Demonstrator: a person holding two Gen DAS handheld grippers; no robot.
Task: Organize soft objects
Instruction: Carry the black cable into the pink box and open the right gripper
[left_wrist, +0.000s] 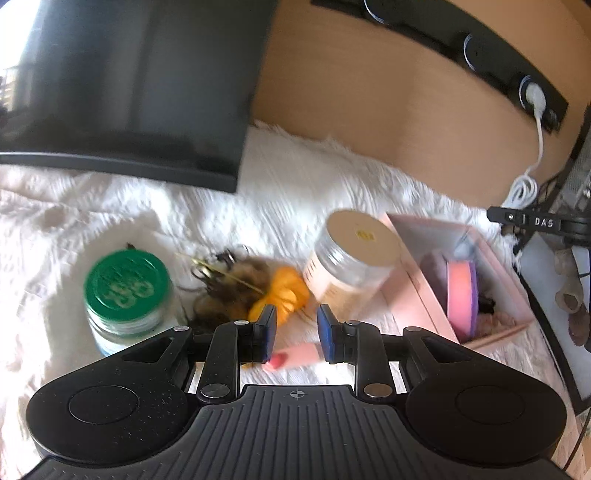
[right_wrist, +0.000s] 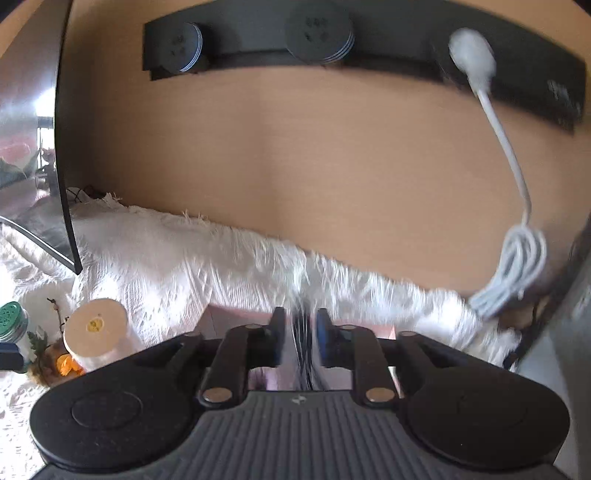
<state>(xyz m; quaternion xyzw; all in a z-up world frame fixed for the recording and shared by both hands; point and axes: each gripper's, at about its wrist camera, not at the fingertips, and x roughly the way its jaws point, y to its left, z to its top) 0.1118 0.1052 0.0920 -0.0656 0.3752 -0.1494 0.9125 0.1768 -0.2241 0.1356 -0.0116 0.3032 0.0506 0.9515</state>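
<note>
Left wrist view: the left tongs (left_wrist: 296, 328) stand open w/ nothing between the pads. Just below the gap, close in, lies a pink soft piece (left_wrist: 293, 360), its long axis running across the gap, left-right; part of it hides behind the right finger. Just ahead and slightly left sits the orange-and-brown fluffy clump (left_wrist: 255, 291), touching or nearly touching the left pad (blur, can't tell which). The left tongs are much the nearer to both.

Flanking: green-lid jar (left_wrist: 127, 295) off to the left, clear jar w/ beige lid (left_wrist: 351, 258) ahead-right, just beside the clump. Beyond that jar, right, the pink box (left_wrist: 461, 280), open, w/ a pink roll standing inside. Likely drop spot, so the clear jar sits in the path; I'd lift up and over.

Right wrist view: right tongs (right_wrist: 300, 338) are nearly closed on a thin dark strand bundle (right_wrist: 303, 354) (hair-like, blurred), hovering over the pink box. White fringed cloth (right_wrist: 221, 258) covers the desk; wooden wall beyond, white cable at the far right.
</note>
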